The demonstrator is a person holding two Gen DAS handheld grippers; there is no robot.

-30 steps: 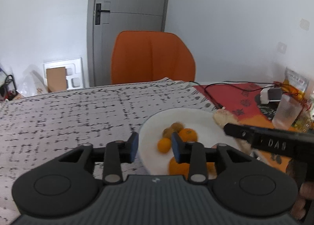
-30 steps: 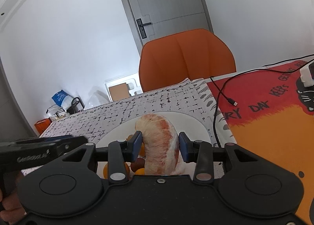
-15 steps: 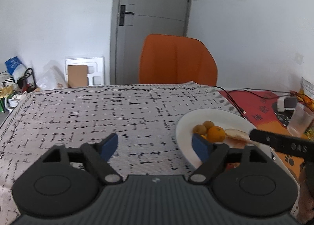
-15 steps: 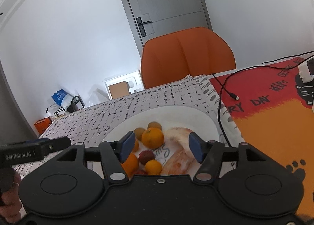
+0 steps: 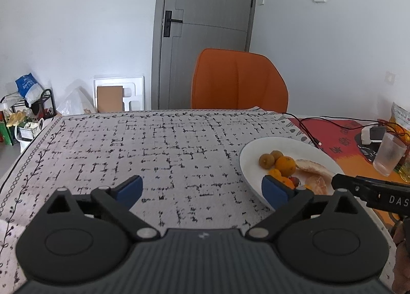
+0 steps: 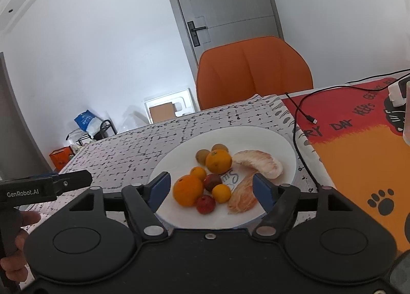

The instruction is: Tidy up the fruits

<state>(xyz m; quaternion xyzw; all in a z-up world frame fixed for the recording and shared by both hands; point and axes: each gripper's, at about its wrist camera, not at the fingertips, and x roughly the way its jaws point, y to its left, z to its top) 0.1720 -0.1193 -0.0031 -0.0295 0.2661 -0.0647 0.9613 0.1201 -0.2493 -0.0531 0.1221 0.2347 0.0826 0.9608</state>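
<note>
Pomelo segment [image 6: 258, 163] now released onto white plate [image 6: 287, 145]. Right gripper [image 6: 211, 186] and left gripper [image 5: 202, 188] both opening, empty. Probably nearly finished.

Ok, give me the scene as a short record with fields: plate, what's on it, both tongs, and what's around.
plate: white plate, on patterned cloth
fruit: oranges, brown fruits, red fruits, two pomelo pieces, all on plate
left tongs: opening, nothing between
right tongs: opening over near side of plate, gripping nothing
nearby: orange chair, red-orange mat, black cable, plastic cup
</note>
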